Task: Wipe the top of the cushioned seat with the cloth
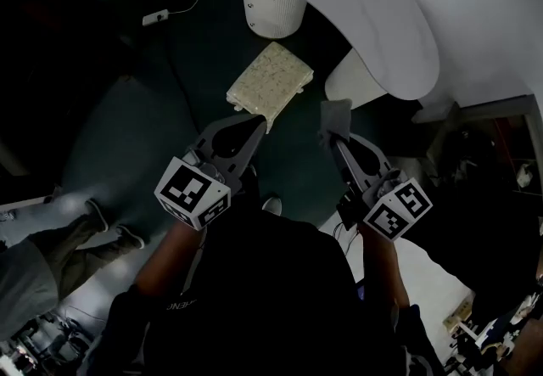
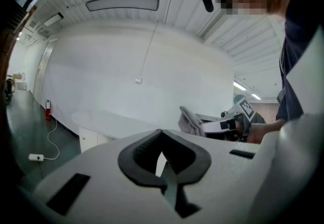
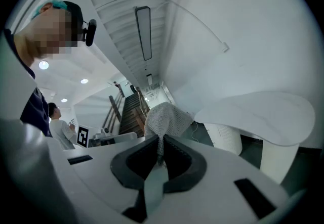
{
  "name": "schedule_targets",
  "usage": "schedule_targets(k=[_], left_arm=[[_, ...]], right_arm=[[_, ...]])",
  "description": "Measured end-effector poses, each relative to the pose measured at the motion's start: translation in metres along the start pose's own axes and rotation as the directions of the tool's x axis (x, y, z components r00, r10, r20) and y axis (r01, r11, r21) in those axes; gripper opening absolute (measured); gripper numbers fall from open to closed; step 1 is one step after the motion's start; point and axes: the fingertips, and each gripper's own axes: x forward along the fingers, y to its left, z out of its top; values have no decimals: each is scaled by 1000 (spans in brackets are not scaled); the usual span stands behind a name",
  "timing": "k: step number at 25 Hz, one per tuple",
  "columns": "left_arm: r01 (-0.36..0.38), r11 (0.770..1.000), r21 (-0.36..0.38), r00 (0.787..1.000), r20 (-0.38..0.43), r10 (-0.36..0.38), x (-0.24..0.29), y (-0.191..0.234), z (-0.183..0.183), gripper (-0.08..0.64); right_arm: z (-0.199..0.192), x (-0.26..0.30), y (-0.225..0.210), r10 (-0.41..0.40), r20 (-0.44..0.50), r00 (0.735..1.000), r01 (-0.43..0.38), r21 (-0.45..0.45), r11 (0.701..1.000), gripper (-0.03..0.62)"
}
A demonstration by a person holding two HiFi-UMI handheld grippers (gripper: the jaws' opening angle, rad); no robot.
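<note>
The right tongs (image 1: 333, 138) pinch the cloth (image 1: 335, 115); the seat (image 1: 270, 81) lies ahead-left of them, nearer the closed left tongs (image 1: 256, 122).

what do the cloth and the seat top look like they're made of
Cloth: looks like grey knitted or waffle-weave fabric, soft and matte; a fine mesh texture shows where it bunches above the right gripper. Cushioned seat: probably upholstery fabric, pale beige, speckled, matte; too distant to be sure.

The right tongs (image 3: 160, 146) are clamped on the cloth (image 3: 167, 118), which bunches up just past the tips. Right of the tongs sweeps a curved white bench (image 3: 253, 112). Beyond the cloth rises a staircase (image 3: 129, 112), and overhead runs a long ceiling light (image 3: 143, 31).
</note>
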Motion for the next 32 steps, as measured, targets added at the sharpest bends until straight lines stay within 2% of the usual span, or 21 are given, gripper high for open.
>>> schedule_targets(k=[8,19,26,32], left_arm=[[24,999,-42,999,-41,-25,45,94,5,6],[92,992,-81,990,-100,-100,103,224,13,6],[110,989,-98,984,-130,-122,129,273,4,6],[63,989,-131,979,-183,-87,150,304,-29,6]], right_arm=[[7,82,-52,-59,-54,997,62,59,996,40],[31,216,-113,-121,-100,988,129,82,988,40],[26,265,-151,-147,-141,979,161,92,983,40],[5,297,-195,-130,-204,970,154,108,982,40]])
